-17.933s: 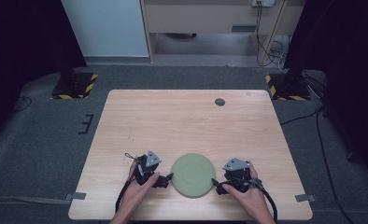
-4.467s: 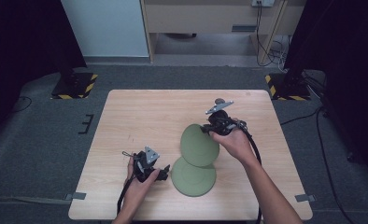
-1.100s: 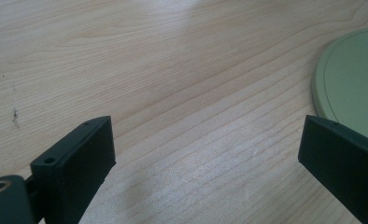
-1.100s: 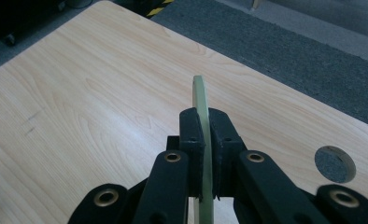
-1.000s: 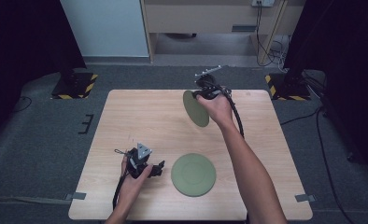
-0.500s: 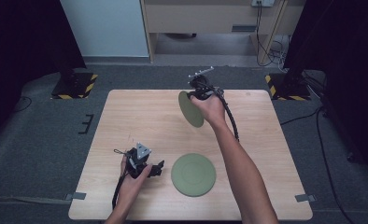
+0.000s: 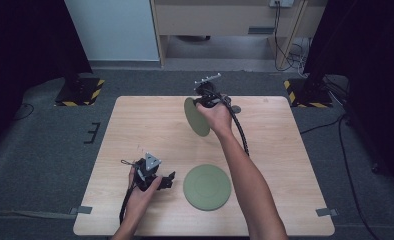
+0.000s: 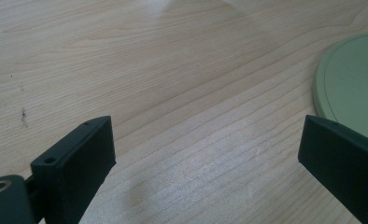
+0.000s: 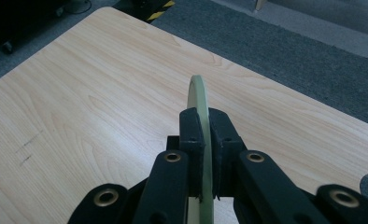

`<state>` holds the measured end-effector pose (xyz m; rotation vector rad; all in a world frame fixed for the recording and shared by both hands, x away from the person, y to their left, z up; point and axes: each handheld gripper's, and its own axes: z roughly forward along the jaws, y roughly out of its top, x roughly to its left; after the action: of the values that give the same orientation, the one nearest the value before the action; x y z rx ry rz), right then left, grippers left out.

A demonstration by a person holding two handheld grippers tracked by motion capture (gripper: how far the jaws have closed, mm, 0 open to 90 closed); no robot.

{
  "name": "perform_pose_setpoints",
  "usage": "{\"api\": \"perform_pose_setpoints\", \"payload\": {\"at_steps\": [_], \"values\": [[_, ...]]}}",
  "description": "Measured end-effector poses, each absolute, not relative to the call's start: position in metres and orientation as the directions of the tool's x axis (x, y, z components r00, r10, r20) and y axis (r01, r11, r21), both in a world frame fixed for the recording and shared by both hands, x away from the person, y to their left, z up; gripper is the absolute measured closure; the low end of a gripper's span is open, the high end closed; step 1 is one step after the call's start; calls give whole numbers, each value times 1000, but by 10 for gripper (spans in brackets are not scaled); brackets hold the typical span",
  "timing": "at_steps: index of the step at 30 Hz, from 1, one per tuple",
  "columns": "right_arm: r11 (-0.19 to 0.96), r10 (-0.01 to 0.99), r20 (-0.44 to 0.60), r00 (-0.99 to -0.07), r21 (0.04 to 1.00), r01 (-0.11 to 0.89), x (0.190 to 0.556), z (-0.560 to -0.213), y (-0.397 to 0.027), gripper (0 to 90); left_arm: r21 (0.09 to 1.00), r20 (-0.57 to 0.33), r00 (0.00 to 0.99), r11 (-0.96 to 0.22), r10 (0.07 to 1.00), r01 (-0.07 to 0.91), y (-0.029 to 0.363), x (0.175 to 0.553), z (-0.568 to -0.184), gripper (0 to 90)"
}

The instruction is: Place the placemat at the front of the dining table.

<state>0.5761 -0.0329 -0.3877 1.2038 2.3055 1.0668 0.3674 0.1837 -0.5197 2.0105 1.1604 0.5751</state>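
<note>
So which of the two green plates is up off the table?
The far green plate, clamped on edge in the right gripper over the table's far side. The near green plate lies flat on the table.

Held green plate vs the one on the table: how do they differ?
The held plate hangs on edge above the table's far side; the table plate lies flat near the front edge. The right claw clamps the held plate's rim; the table plate sits free beside the open left claw. Both are round, pale green.
</note>
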Motion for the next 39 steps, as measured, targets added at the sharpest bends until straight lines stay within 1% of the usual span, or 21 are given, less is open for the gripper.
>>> {"api": "perform_pose_setpoints", "payload": {"at_steps": [9, 13, 15, 21, 30, 39], "values": [[346, 806, 73, -588, 748, 567, 578, -392, -31, 858, 773, 19, 490, -324, 872, 546, 184, 368, -520, 34], [353, 811, 63, -582, 740, 573, 577, -397, -34, 857, 774, 20, 492, -325, 870, 544, 184, 368, -520, 34], [331, 820, 76, -567, 745, 579, 577, -399, -40, 857, 774, 20, 491, -324, 871, 544, 184, 368, -520, 34], [317, 842, 72, -535, 736, 599, 578, -404, -61, 857, 774, 23, 486, -323, 874, 544, 185, 368, -520, 34], [278, 869, 92, -487, 722, 634, 577, -419, -94, 857, 776, 24, 474, -316, 880, 547, 186, 370, -521, 35], [264, 880, 97, -464, 713, 650, 580, -430, -107, 857, 778, 21, 466, -307, 884, 547, 189, 370, -521, 36]]}}
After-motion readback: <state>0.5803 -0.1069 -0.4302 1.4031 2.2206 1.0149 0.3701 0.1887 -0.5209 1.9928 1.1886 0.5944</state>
